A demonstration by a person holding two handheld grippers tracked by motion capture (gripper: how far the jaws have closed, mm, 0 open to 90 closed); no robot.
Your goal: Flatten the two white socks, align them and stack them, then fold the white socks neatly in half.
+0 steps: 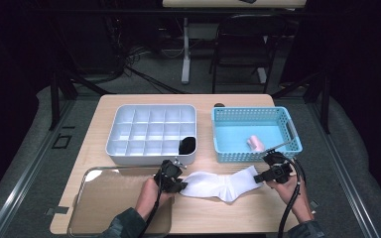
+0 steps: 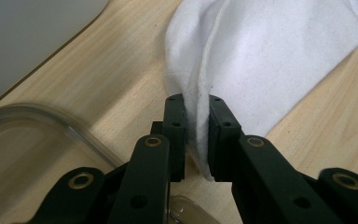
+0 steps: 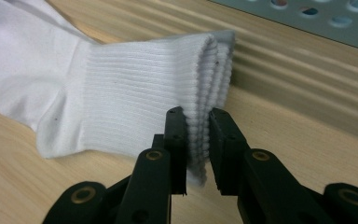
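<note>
A white sock (image 1: pixel 218 184) lies stretched across the near edge of the wooden table (image 1: pixel 238 213), just in front of the two containers, and each end of it is pinched. The left gripper (image 1: pixel 174 184) has its jaws closed on the toe end, where the left gripper view shows a thin fold of fabric squeezed between the black pads; the right gripper (image 1: pixel 268 174) is clamped on the ribbed cuff (image 3: pixel 200 116), whose layered edge sits between its jaws in the right gripper view. Held at both ends like this, the sock is pulled out flat and long, which looks like preparation for folding or rolling it before it goes into a compartment. Behind the left hand stands a grey divided tray (image 1: pixel 116 144), and a dark rolled bundle (image 1: pixel 187 144), probably another sock, already sits in its near right compartment, with the other cells looking empty. Behind the right hand is a blue perforated basket (image 1: pixel 290 126) holding a pink item (image 1: pixel 256 143), likely the next piece to handle. A clear plastic lid (image 1: pixel 104 198) lies at the near left, its curved rim just beside the left gripper, so it could get in the way of a sweep to that side. The basket's front wall stands close behind the cuff, leaving the right gripper little room to move forward.
</note>
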